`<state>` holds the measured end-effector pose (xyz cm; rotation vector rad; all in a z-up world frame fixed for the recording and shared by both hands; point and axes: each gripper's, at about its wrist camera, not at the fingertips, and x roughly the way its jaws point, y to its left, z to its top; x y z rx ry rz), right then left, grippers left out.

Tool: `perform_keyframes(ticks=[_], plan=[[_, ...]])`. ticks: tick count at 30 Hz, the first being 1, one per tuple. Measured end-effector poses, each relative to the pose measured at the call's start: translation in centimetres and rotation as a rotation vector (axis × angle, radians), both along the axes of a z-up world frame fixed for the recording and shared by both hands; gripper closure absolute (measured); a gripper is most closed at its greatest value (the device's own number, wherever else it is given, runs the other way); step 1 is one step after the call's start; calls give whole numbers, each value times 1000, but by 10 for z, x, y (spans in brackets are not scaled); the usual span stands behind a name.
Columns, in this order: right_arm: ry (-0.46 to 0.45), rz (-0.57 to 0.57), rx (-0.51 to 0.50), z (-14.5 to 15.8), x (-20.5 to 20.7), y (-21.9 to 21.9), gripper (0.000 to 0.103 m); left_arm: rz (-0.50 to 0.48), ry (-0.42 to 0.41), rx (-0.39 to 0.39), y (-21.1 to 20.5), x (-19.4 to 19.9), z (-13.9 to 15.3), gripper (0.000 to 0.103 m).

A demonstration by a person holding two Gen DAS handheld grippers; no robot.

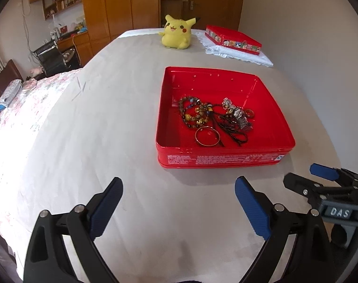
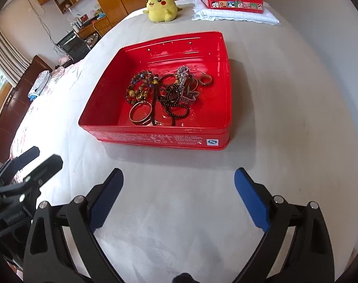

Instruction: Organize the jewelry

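Observation:
An open red tin [image 1: 169, 127] [image 2: 101, 108] stands on a pale bed sheet. Inside it lies a tangle of jewelry: beaded bracelets [image 1: 193, 113] [image 2: 140, 89], a gold bangle [image 1: 207, 136] [image 2: 141, 113], black bead strings [image 1: 233, 132] [image 2: 171, 99], a sparkly piece [image 1: 237, 113] [image 2: 187, 87] and a ring [image 2: 206, 80]. My left gripper [image 1: 179, 186] hovers open over the sheet, short of the tin's near wall and nothing between its blue pads. My right gripper [image 2: 179, 179] is open too, just in front of the tin, and shows at the right edge of the left wrist view [image 1: 325, 176].
A yellow plush toy [image 1: 176, 31] [image 2: 161, 6] sits at the far end of the bed. The tin's red lid [image 1: 233, 39] [image 2: 232, 1] rests on a folded white cloth [image 1: 240, 55] [image 2: 235, 16]. A flowered quilt [image 1: 25, 108] covers the bed's left side; desk and wardrobes stand beyond.

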<state>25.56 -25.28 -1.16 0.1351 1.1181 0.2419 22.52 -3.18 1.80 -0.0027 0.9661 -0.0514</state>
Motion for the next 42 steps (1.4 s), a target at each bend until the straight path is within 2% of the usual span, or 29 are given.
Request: perform_keyframes(ticks=[8,12,16,20,26,42], plan=[[26,-4,58,2,12,-3,9,-12,74,-25,4,26,-13,7],[41,-3,14,-6,20,4,9,-10,97,-30,3,37,-23,7],[90,-12,13,-19,30,4,9,-14,134,-50,3,45,-36,7],[104,2,25,-25,32,5,9,-16,117,-49,2,45,-36,7],[67,11,21,-17,32,6,9,-17,82,-60,3,46,-29,7],[58,23,13,-11,34,9,9,-27,86,-60,4,48,-30,7]])
